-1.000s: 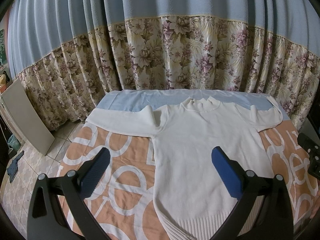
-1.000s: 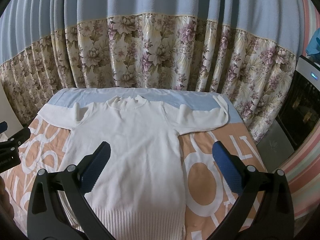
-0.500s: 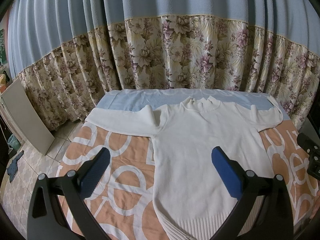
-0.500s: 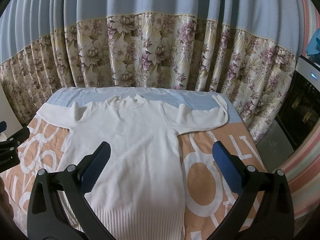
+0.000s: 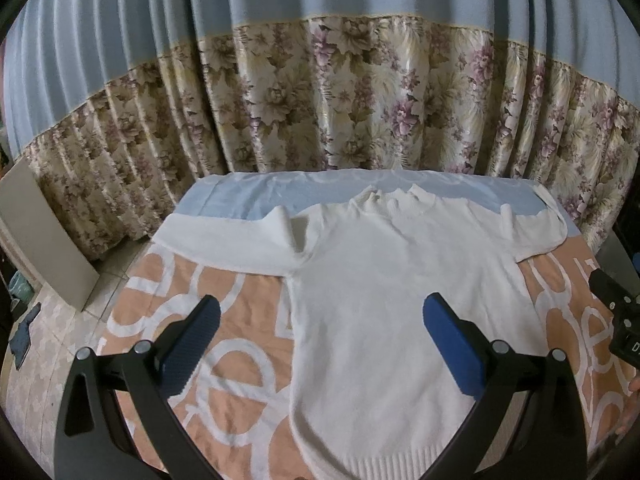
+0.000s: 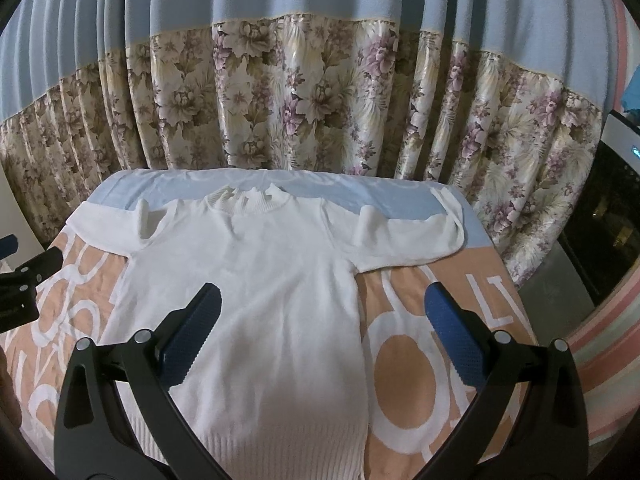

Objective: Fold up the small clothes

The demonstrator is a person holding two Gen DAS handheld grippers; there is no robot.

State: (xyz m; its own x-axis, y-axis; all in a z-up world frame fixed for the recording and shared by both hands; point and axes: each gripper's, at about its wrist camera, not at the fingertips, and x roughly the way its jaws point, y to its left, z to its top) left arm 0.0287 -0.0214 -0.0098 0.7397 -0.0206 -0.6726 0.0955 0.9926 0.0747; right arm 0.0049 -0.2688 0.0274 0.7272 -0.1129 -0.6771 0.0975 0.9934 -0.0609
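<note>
A white knit sweater [image 5: 384, 304] [image 6: 256, 292] lies flat on the table, collar toward the curtain, ribbed hem toward me, both sleeves spread sideways. My left gripper [image 5: 320, 316] hovers open above the sweater's left side, with nothing between its blue pads. Over the sweater's right side and the orange cloth, my right gripper [image 6: 320, 312] is open and holds nothing. Its black frame [image 5: 616, 312] shows at the right edge of the left wrist view; the left gripper's frame [image 6: 24, 284] shows at the left edge of the right wrist view.
An orange cloth with white letters [image 5: 224, 344] [image 6: 416, 364] covers the table, with a pale blue band [image 5: 248, 196] at the far end. A blue and floral curtain [image 6: 320, 100] hangs behind. A tiled floor and a leaning board [image 5: 40, 248] lie left; a dark appliance [image 6: 604, 216] stands right.
Both views have shifted only slightly; the sweater lies as before and both grippers stay open.
</note>
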